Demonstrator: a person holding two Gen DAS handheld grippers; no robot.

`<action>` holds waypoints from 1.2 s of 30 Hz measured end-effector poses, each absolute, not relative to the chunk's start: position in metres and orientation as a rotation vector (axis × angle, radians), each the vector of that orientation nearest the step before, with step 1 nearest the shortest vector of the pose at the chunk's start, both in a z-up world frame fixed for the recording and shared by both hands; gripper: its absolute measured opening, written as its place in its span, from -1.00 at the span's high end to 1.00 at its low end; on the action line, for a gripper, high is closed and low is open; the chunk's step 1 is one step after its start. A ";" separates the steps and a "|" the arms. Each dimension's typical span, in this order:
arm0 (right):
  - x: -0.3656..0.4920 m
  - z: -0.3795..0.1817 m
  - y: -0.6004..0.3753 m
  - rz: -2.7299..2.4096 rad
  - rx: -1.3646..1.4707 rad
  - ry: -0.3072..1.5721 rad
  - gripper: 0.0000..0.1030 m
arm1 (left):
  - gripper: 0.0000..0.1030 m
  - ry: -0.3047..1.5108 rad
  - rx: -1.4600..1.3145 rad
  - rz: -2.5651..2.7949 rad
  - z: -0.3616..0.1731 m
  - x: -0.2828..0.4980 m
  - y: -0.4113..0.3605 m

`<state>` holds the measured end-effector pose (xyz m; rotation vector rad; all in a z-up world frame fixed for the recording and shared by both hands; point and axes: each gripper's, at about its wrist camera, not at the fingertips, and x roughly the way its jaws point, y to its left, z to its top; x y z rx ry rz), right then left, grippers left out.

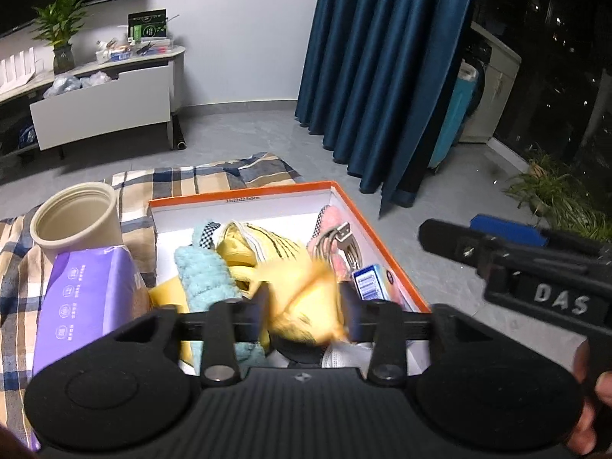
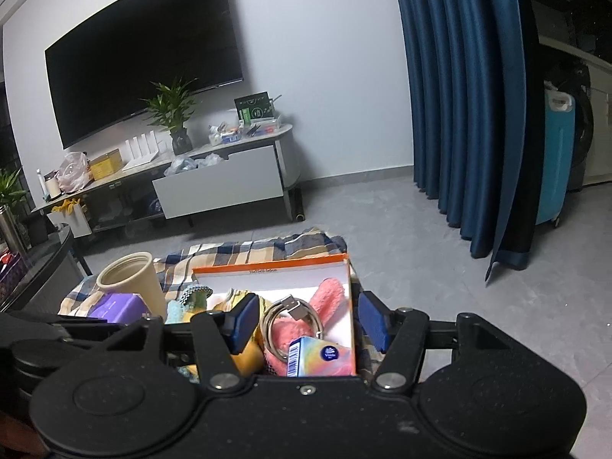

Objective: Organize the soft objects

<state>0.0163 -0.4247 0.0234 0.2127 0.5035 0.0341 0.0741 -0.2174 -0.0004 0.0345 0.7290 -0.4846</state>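
Note:
An orange-rimmed white box (image 1: pixel 386 237) on a plaid cloth holds soft items: a light blue fuzzy cloth (image 1: pixel 206 271), a yellow striped cloth (image 1: pixel 264 244) and a pink fuzzy cloth (image 2: pixel 329 298). My left gripper (image 1: pixel 306 306) is shut on a blurred yellow soft cloth (image 1: pixel 302 298), held above the box. My right gripper (image 2: pixel 306 321) is open and empty above the box's right side, over a coiled USB cable (image 2: pixel 290 317) and a tissue pack (image 2: pixel 317 357). It also shows at the right of the left wrist view (image 1: pixel 535 264).
A beige cup (image 1: pixel 74 220) and a purple pack (image 1: pixel 88 298) stand left of the box on the plaid cloth (image 1: pixel 229 172). A TV stand with an open drawer (image 2: pixel 218 187) is behind. Blue curtains (image 2: pixel 459 95) hang at the right.

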 end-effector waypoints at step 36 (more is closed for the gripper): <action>-0.092 0.025 -0.396 0.108 0.101 0.576 -0.52 | -1.00 0.770 0.048 -0.202 0.010 -0.026 -0.178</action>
